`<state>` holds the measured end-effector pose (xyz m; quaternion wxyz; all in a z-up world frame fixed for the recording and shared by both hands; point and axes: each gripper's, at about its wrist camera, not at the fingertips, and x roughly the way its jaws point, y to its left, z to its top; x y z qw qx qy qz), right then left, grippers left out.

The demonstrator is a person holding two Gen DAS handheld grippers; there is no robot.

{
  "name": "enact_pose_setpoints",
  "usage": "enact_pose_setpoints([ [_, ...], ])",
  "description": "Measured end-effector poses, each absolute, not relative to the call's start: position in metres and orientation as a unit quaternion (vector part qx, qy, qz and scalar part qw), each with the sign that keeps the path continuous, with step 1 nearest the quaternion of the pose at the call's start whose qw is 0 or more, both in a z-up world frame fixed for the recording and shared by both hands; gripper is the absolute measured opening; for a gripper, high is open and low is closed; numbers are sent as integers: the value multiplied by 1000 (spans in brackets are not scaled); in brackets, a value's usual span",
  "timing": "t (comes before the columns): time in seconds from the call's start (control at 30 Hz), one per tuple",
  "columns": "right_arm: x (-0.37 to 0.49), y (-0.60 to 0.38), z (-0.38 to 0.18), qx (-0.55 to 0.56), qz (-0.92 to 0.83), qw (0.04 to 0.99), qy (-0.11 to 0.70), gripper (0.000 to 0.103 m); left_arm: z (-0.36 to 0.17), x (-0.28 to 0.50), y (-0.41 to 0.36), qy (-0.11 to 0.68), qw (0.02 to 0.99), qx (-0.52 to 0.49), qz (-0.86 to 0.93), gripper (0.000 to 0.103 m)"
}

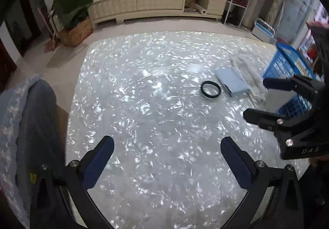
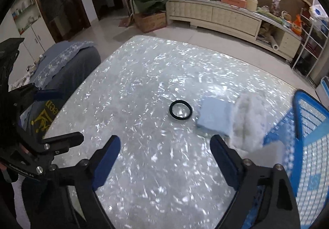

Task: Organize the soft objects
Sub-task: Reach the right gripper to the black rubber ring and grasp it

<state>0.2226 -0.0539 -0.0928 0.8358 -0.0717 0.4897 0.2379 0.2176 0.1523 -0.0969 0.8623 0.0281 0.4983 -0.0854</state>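
Your left tongs (image 1: 167, 159) hang spread over bare worktop (image 1: 156, 89), nothing between them. Your right tongs (image 2: 165, 157) are spread too and empty, their right finger (image 2: 223, 159) just beside the folded blue cloth (image 2: 213, 117). A fluffy white towel (image 2: 249, 122) touches that cloth (it overlaps the blue basket (image 2: 308, 130) at the edge). A black ring (image 2: 180, 110) lies near the cloth's left.

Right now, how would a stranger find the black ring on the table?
Look at the shiny table, toward the blue basket. Left of the folded blue cloth lies the ring, flat and apart from it. It alone is black, round and hollow.
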Motion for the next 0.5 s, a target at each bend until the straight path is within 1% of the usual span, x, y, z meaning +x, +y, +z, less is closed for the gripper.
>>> enact_pose_setpoints([
  [0.1,239,-43,-104,-80,241,830,496,87,-108,233,165,508,857,1,-82,103],
  [0.2,256,-31,-116,-82,248,822,505,78,-115,247,170,508,858,4,-76,103],
  [0.33,274,-20,-131,-91,250,816,512,76,-125,261,172,512,855,15,-78,103],
  [0.43,284,-16,-144,-97,254,810,520,68,-132,267,173,512,855,29,-78,103],
  [0.5,289,-13,-154,-106,254,804,527,65,-138,271,173,514,854,33,-80,103],
])
